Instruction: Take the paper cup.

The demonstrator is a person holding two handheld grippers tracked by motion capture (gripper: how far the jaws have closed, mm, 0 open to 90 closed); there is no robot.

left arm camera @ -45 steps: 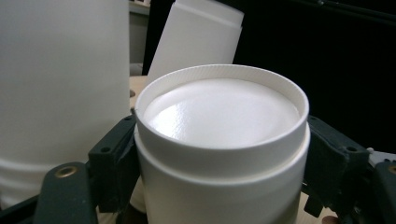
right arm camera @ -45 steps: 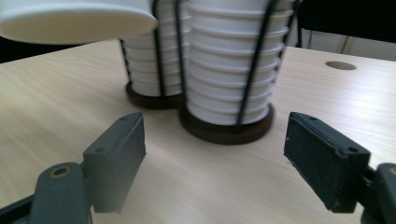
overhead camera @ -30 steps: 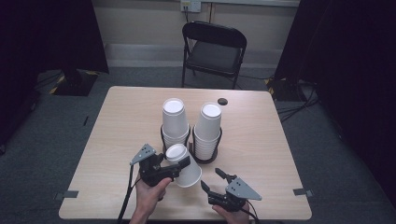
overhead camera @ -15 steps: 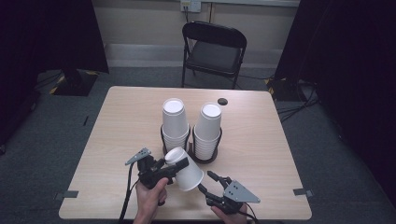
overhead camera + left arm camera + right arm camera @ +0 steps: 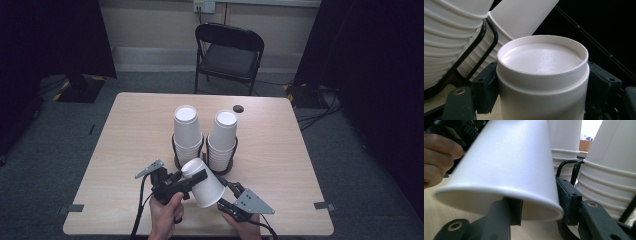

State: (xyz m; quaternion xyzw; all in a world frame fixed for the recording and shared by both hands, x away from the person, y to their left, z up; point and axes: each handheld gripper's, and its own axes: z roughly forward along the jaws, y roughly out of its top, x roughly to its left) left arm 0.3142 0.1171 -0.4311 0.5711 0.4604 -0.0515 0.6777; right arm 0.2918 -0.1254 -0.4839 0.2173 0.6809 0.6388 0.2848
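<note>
The left gripper [image 5: 186, 181] sits at the near edge of the tabletop [image 5: 125, 150], its fingers [image 5: 485, 92] clamped hard on the closed base end of a white paper cup [image 5: 204, 182]. In the left gripper view that base faces the camera, pressed between the 2 black pads. The cup is off the tabletop, held in the air just in front of 2 upside-down cup stacks [image 5: 188, 135] in black wire holders.

The cup's long axis runs slantwise: the base points up and to the left, toward the left gripper, and the wide open mouth points down and to the right, toward the right gripper [image 5: 227, 196]. So the mouth is the end nearer the right hand, and that is the relation the coming move likely turns on.

The right gripper's jaws have just been closing, and the rim of the cup lies between them. In the right gripper view 1 finger [image 5: 515, 211] reaches inside the mouth under the rim, while the other stands outside the wall with a thin gap, so the fingers are part open and do not yet pinch the wall. My reading is that the right hand is about to take the cup by its rim, perhaps to pull it off another nested inside.
</note>
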